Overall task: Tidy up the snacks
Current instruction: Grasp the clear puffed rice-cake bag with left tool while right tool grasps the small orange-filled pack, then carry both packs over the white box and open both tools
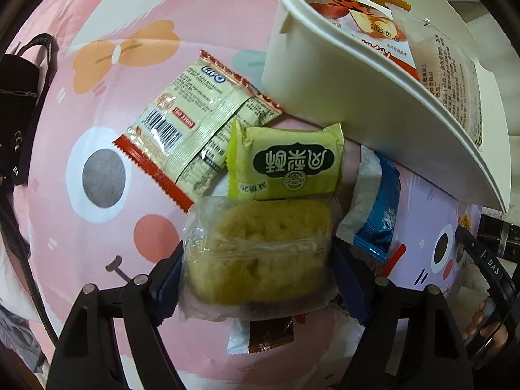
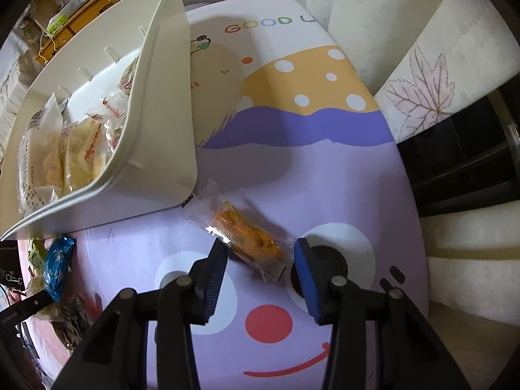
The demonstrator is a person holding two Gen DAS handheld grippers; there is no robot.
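We note the worktop (image 2: 325, 175), covered by a cartoon-print cloth in pink, lilac and orange, as the largest surface in both views. On it stands a white bin (image 2: 162, 149), far left in the right wrist view and far right in the left wrist view (image 1: 312, 74); it holds several wrapped snacks, among them pale yellow packs (image 2: 78, 152).

In the left wrist view, three packs lie on the worktop just beyond the fingers: a cream packet with red edges (image 1: 195, 123) to the left, barcode side up; a lime-green packet (image 1: 286, 162) overlapping its near right corner; and a blue-and-white packet (image 1: 373, 204) to the right, partly under the bin's rim.

The left gripper (image 1: 256, 269) has its fingers (image 1: 169, 279) closed against both sides of a clear-wrapped yellow cake (image 1: 260, 253), which it holds just in front of the lime-green packet.

The right gripper (image 2: 260, 256) has its fingers (image 2: 305, 276) spread wide, holding nothing. A small clear packet with orange contents (image 2: 247, 237) lies on the lilac cloth between the fingertips, its near end in the gap, just beside the bin's near corner. We cannot tell whether either finger touches it.
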